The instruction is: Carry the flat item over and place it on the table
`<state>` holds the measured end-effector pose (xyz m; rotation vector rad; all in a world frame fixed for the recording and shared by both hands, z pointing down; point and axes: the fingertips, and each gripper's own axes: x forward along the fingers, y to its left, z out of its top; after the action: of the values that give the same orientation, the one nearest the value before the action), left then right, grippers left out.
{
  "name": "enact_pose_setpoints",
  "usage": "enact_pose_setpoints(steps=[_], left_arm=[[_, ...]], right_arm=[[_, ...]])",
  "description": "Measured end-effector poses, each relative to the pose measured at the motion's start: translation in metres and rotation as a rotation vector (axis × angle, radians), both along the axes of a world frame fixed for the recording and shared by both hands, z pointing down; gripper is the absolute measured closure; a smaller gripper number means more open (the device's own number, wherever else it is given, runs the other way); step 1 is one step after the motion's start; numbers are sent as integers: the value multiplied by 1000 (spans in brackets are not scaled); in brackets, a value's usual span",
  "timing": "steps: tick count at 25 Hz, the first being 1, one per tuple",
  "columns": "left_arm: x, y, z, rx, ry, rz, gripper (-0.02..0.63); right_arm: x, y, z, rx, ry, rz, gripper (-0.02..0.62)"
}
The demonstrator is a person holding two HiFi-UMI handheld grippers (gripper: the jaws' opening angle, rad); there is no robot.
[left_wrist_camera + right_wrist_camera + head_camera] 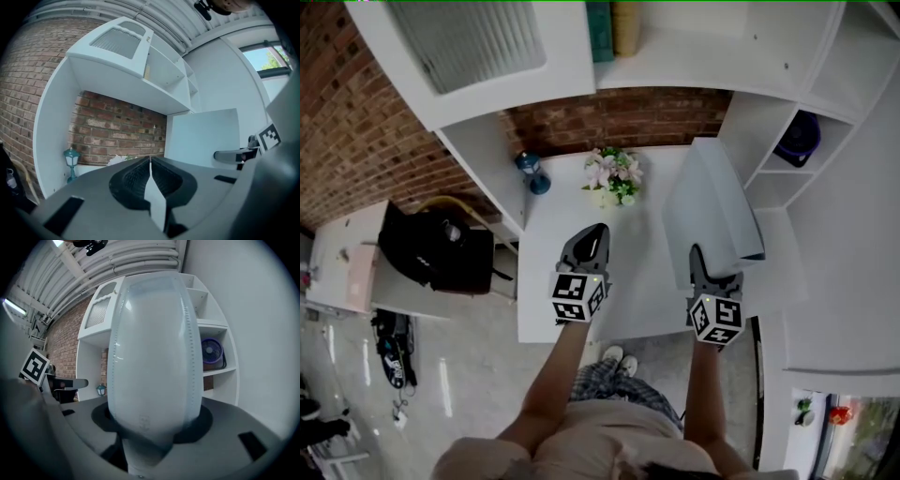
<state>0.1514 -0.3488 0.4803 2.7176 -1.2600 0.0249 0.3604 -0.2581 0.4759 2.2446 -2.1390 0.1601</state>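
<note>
The right tongs grip the flat pack, the left tongs are clenched empty; it should go down level near the right edge of the bench.

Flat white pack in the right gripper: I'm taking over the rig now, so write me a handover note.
Left gripper: shut, empty, above the white table.
Right gripper: shut on the flat pale grey-white pack, held up on edge over the table's right side, not yet laid down.
Done: pack picked up, carried to the table.
Left: lay it flat on bare tabletop, clear of the small flower pot, then release.
</note>
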Motion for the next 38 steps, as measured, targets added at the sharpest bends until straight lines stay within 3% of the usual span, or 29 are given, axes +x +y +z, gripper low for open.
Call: enact_pose_setpoints(steps=[9,23,38], left_arm=[[22,-44,16,-25,2,-47,575],[19,-101,30,-83,48,-152,575],[17,-113,45,-101,41,-139,575]], right_arm=[[0,-73,12,-16,34,-41,321],[2,-180,47,-51,42,-26,322],[0,-233,76,-49,52,-3,318]])
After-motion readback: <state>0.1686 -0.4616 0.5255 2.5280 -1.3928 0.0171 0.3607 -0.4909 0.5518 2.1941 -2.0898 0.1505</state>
